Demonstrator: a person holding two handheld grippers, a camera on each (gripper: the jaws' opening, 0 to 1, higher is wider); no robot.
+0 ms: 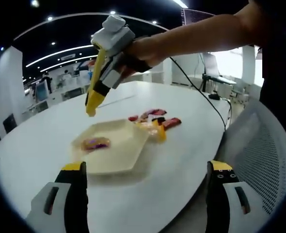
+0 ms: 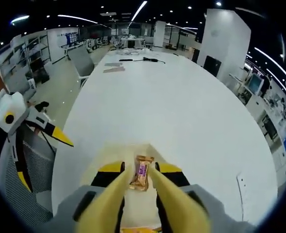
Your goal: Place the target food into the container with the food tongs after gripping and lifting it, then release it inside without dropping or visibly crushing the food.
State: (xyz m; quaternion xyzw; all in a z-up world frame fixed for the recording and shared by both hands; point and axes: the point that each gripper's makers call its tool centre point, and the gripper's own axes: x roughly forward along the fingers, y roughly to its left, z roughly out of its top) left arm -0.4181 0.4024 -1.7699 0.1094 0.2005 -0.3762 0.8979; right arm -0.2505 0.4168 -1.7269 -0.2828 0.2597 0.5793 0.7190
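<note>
A cream hexagonal plate [image 1: 128, 162] lies on the white table [image 1: 182, 160], with one wrapped snack [image 1: 95, 143] resting in it. My right gripper [image 1: 104, 82], held by a hand, is shut on yellow food tongs [image 1: 93, 94] that hang tip-down above the plate's far edge, clear of the snack. In the right gripper view the tongs' two arms [image 2: 119, 194] rise between my right gripper [image 2: 140, 169] jaws, and the snack [image 2: 142, 174] shows on the plate [image 2: 102, 162] below the tong tips. My left gripper [image 1: 145, 194] stands wide open and empty near the table's edge.
A small pile of wrapped snacks [image 1: 155, 121] lies on the table just beyond the plate. A black cable [image 1: 201, 92] runs across the far side. A mesh chair [image 1: 264, 155] stands to the right. My left gripper [image 2: 41, 155] shows at the left, off the table [image 2: 157, 97].
</note>
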